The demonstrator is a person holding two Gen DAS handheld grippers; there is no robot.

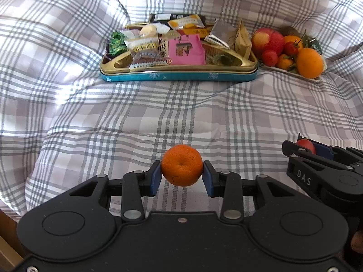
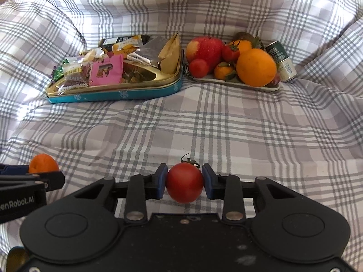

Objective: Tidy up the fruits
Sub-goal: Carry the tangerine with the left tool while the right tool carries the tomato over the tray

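Two fruits were in hand at this point. Your left gripper [image 1: 182, 174] was clamped on a mandarin [image 1: 181, 168], blue pads pressed to both its sides, held just above the checked bedsheet [image 1: 204, 113]. Your right gripper [image 2: 185, 182] was closed on a small red tomato [image 2: 185, 182] with its green stalk uppermost, also near the sheet.

At the far side the white fruit tray [image 2: 238, 82] already carried an apple [image 2: 205, 48], a large orange [image 2: 256, 66], small mandarins and tomatoes, with a kiwi behind. Just beside it sat the teal tin [image 2: 113, 95] full of wrapped snacks; a green can [image 2: 282, 62] stood behind the tray.

No other loose fruit showed on the sheet. Judged: most sorting done; you had both held pieces left to carry across and set on the tray.
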